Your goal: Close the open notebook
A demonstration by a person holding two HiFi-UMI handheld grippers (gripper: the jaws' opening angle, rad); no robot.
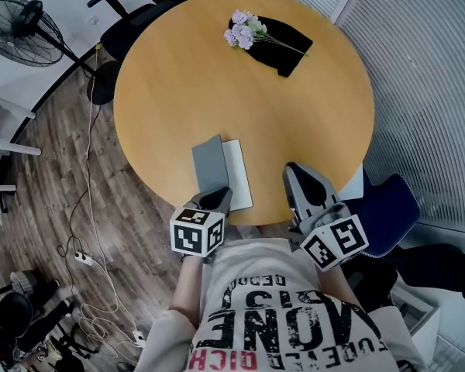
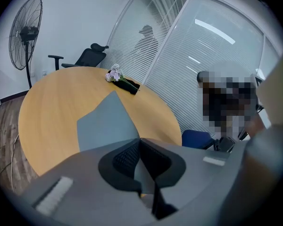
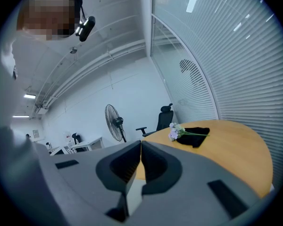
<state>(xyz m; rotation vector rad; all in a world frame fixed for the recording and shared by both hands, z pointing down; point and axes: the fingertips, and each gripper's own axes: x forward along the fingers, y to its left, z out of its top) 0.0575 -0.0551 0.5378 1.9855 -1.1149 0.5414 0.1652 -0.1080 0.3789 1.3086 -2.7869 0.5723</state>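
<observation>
Left gripper [image 1: 217, 195] tilted down, pinching notebook cover [image 1: 208, 163], right gripper [image 1: 296, 171] level

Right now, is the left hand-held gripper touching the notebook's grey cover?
Touching. The left gripper view shows the left hand-held gripper with jaws closed on the edge of the grey cover.

Overhead head view, low views across table [image 1: 217, 91]
</observation>
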